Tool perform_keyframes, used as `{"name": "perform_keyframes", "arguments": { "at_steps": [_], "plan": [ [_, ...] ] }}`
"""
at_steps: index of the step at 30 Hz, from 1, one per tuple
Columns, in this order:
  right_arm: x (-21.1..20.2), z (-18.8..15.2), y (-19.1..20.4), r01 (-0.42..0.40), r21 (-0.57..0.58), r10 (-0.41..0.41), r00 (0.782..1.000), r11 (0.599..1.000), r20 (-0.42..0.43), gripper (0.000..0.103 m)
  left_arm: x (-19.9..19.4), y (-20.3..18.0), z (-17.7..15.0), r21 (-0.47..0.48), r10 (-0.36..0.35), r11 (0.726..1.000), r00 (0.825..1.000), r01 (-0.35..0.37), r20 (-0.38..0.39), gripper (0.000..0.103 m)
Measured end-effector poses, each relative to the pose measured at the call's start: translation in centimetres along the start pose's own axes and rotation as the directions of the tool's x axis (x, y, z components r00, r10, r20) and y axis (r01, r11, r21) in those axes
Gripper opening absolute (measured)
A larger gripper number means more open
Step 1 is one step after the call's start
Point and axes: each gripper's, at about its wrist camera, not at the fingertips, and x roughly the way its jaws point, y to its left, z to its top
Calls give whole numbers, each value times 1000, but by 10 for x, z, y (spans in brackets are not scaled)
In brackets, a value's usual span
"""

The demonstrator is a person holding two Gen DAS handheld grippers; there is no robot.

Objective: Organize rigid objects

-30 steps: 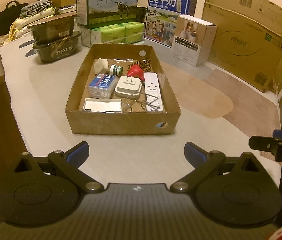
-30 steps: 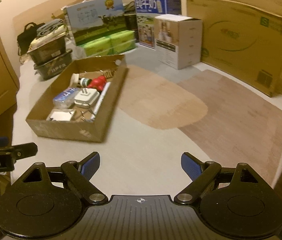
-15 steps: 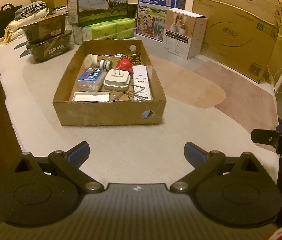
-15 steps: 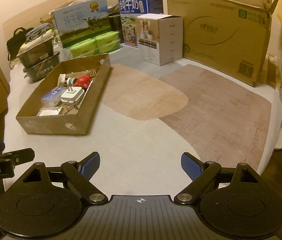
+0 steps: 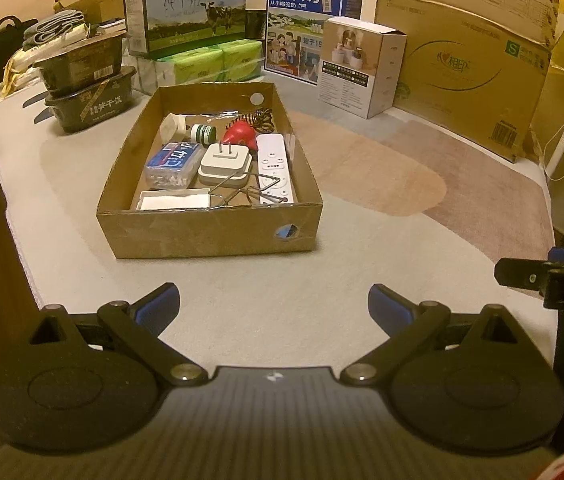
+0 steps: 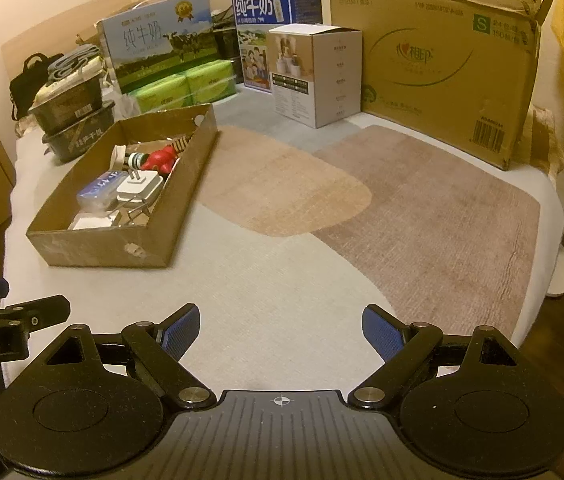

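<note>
Centre-left of frame, the cardboard box [image 5: 210, 232] holds remote [image 5: 275, 168], charger [image 5: 224, 162] and oddments; both tongs, left [image 5: 274, 306] and right [image 6: 281, 330], gape wide, empty; sorted or awaiting sorting, unclear.

Sitting inside one cardboard tray [image 5: 210, 232]: one white remote [image 5: 275, 168], one plug adapter [image 5: 224, 162], one red figure [image 5: 239, 136]; behind it, two milk cartons [image 5: 186, 8].
</note>
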Motion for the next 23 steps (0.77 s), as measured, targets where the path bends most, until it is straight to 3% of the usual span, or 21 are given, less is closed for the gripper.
{"name": "perform_keyframes", "arguments": {
  "at_steps": [23],
  "plan": [
    [4, -1, 0, 0, -6, 0, 1000, 1000, -12, 88, 6, 2, 2, 4, 22, 1000, 1000, -22, 10, 100]
  ]
}}
